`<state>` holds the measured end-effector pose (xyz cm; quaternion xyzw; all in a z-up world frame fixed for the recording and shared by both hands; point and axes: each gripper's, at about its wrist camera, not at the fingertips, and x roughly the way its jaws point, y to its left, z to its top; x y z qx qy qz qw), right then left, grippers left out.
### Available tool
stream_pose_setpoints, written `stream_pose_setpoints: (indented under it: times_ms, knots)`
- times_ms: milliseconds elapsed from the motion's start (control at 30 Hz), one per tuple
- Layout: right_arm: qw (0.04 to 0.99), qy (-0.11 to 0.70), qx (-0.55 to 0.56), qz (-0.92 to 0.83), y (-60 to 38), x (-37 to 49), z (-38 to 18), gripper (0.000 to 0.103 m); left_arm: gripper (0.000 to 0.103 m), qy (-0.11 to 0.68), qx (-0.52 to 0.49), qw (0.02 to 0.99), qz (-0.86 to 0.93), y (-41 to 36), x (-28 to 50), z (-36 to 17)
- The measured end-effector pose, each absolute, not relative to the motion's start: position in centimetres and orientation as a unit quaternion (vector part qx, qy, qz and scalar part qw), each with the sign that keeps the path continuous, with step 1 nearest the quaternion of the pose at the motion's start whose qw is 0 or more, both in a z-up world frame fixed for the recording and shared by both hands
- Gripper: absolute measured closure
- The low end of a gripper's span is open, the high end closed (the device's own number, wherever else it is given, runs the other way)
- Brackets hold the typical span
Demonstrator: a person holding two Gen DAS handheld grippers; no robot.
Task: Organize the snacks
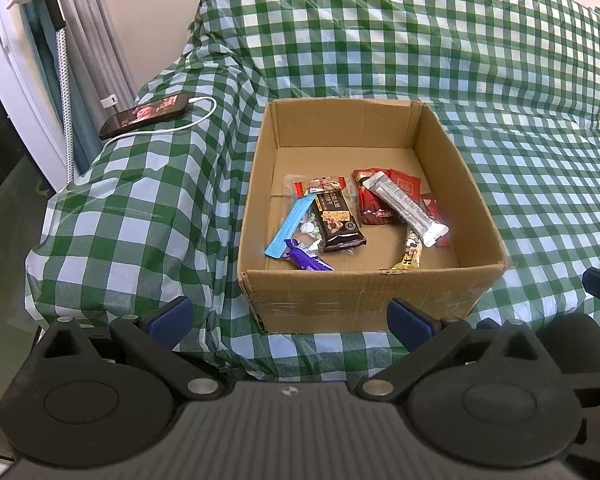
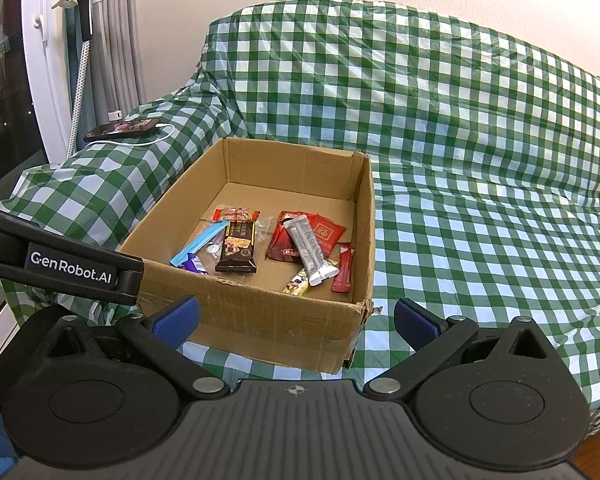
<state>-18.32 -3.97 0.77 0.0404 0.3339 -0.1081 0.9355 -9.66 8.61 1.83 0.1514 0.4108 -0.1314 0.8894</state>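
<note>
An open cardboard box (image 1: 364, 296) sits on a sofa covered in green-checked cloth; it also shows in the right wrist view (image 2: 260, 320). Several snacks lie inside: a dark chocolate bar (image 1: 336, 220) (image 2: 238, 250), a silver bar (image 1: 406, 206) (image 2: 310, 252), red packets (image 1: 374, 208) (image 2: 292, 240), a light blue stick (image 1: 290, 226) (image 2: 200, 244), a purple candy (image 1: 306, 260) and a yellow bar (image 1: 412, 254) (image 2: 298, 282). My left gripper (image 1: 290, 320) is open and empty, just in front of the box. My right gripper (image 2: 296, 320) is open and empty, near the box's front right corner.
A phone (image 1: 144, 114) (image 2: 122, 128) with a white charging cable (image 1: 168, 128) lies on the sofa's left armrest. Curtains and a stand (image 1: 60, 40) are at the far left. The left gripper's body (image 2: 60, 268) crosses the right wrist view's left side. The sofa seat (image 2: 480, 240) stretches right.
</note>
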Motion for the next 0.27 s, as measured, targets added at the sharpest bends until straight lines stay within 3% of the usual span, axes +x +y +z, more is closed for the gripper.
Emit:
stream_pose_setpoints:
  times_ms: [267]
  knots:
    - [0.936, 0.334, 0.042, -0.106, -4.16, -18.41, 0.78, 0.000, 0.000, 0.408, 0.157, 0.891, -0.122, 8.75, -9.62, 1.53]
